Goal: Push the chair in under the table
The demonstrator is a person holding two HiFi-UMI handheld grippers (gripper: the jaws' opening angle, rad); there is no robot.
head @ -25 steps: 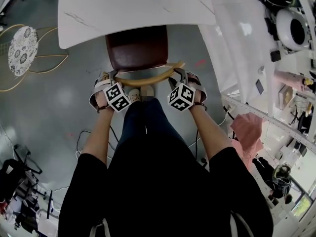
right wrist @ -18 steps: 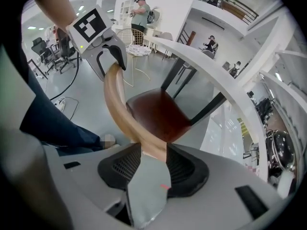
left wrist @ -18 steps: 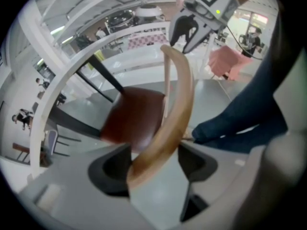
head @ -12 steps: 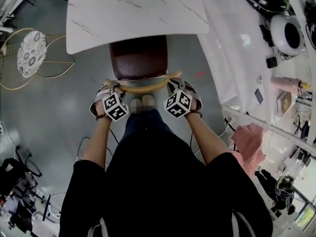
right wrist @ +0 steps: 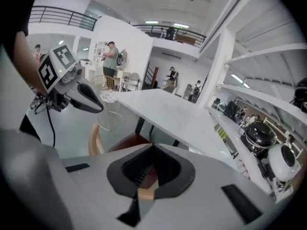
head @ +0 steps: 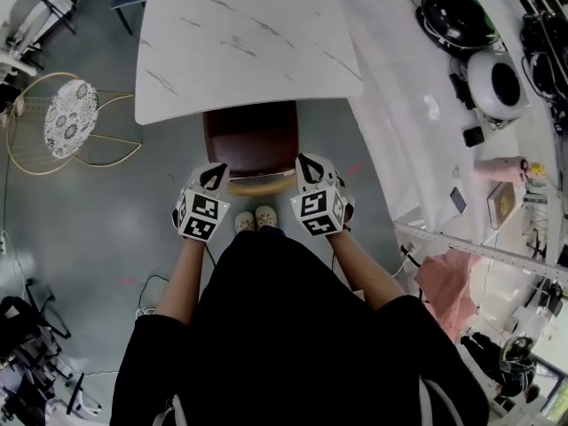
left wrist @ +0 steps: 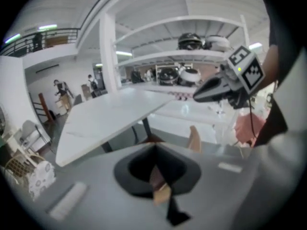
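Note:
The chair has a dark red seat point(head: 251, 140) and a curved wooden back point(head: 257, 185). Its seat is partly under the white marble table point(head: 248, 43). My left gripper point(head: 213, 176) hangs above the left end of the back and my right gripper point(head: 308, 165) above the right end, both apart from it. Both are shut with nothing between their jaws. In the left gripper view the jaws point(left wrist: 155, 147) meet, with the chair back point(left wrist: 194, 139) beyond them. In the right gripper view the jaws point(right wrist: 152, 147) meet too, above the seat point(right wrist: 129, 142).
A gold wire chair point(head: 67, 118) with a lace seat stands left of the table. A long white counter point(head: 417, 105) with appliances runs along the right, and a pink cloth point(head: 448, 278) lies beyond it. The person's shoes point(head: 255, 220) are just behind the chair. Cables lie on the floor at the lower left.
Both grippers have come off the ends of the chair back and lifted above it. Their jaws went from open to shut.

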